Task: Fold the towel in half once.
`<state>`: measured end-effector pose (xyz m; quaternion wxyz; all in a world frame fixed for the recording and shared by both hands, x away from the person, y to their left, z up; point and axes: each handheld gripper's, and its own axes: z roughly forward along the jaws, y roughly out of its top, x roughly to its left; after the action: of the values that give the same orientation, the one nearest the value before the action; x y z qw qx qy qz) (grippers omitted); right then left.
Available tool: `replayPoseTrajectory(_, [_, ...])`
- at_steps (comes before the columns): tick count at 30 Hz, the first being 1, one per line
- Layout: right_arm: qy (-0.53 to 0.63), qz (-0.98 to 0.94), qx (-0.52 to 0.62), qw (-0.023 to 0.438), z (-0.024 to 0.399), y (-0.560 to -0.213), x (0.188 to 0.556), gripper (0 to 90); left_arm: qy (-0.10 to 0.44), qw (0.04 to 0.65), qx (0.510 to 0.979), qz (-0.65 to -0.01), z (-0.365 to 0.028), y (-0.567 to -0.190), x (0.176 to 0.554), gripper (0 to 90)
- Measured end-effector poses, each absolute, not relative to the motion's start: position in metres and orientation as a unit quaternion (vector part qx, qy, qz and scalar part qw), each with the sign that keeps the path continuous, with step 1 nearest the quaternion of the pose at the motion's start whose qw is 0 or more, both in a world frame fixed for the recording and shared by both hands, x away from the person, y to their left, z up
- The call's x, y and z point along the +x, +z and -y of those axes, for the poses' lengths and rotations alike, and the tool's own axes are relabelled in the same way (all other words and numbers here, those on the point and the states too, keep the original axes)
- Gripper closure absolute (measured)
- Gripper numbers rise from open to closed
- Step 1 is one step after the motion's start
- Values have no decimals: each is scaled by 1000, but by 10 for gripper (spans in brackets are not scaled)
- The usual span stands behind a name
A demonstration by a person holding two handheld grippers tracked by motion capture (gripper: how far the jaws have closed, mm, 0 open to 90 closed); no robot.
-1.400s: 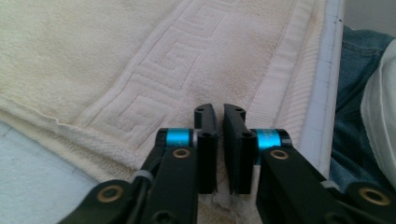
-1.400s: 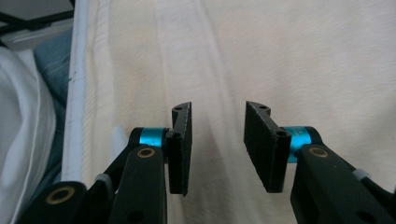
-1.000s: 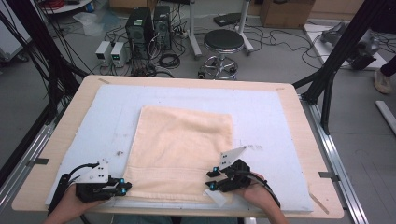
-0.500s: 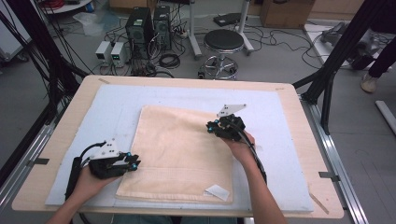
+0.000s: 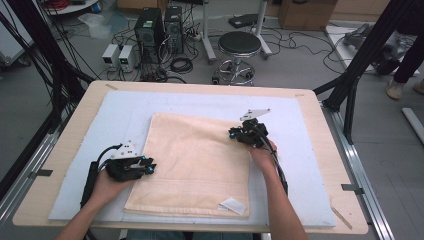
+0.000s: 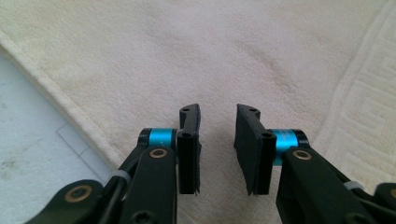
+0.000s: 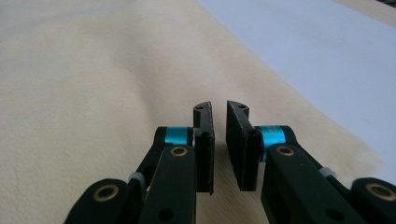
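A cream towel lies flat on the pale blue mat, with a white label at its near right corner. My left gripper rests low at the towel's left edge, pointing right. Its jaws have just been opening and nothing is between them. In the left gripper view the left gripper hovers over the towel near its hem. My right gripper sits over the towel's far right part, pointing left. In the right gripper view the right gripper has just been closing to a thin slit over the towel, gripping nothing.
The mat covers most of a wooden table. Beyond the far edge stand a round stool, computer towers and loose cables on the floor. Black frame posts rise at both sides. A person's legs show at far right.
Both grippers left the towel's near edge. The right one travelled up to the far right part of the towel; the left one moved inward and forward to the left edge.
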<state>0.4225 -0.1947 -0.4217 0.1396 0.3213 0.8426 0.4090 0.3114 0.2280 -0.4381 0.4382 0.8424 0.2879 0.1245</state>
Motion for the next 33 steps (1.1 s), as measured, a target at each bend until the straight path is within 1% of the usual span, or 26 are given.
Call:
replayPoseTrajectory(2, [393,-848,325,142,201,-428,424,812,123,442,841,-287,-229,-437,312,676])
replayPoseTrajectory(4, [398,-846,330,134,203,-432,423,807,123,444,840,-288,-229,-437,311,660])
replayPoseTrajectory(8, [411,-843,320,136,201,-426,418,715,121,452,835,-289,-231,-436,311,609])
replayPoseTrajectory(13, [421,-839,322,123,202,-418,409,572,126,466,825,-294,-233,-432,312,527])
replayPoseTrajectory(14, [424,-837,323,122,203,-417,407,557,126,469,822,-296,-232,-431,312,514])
replayPoseTrajectory(18, [431,-834,321,123,203,-411,403,474,132,474,815,-307,-233,-427,313,405])
replayPoseTrajectory(21, [437,-830,323,123,203,-409,400,383,137,472,811,-317,-233,-424,314,290])
replayPoseTrajectory(25, [439,-829,323,124,202,-407,399,322,136,464,814,-321,-233,-418,318,210])
replayPoseTrajectory(33, [442,-830,312,131,197,-402,393,305,141,470,808,-325,-232,-410,321,191])
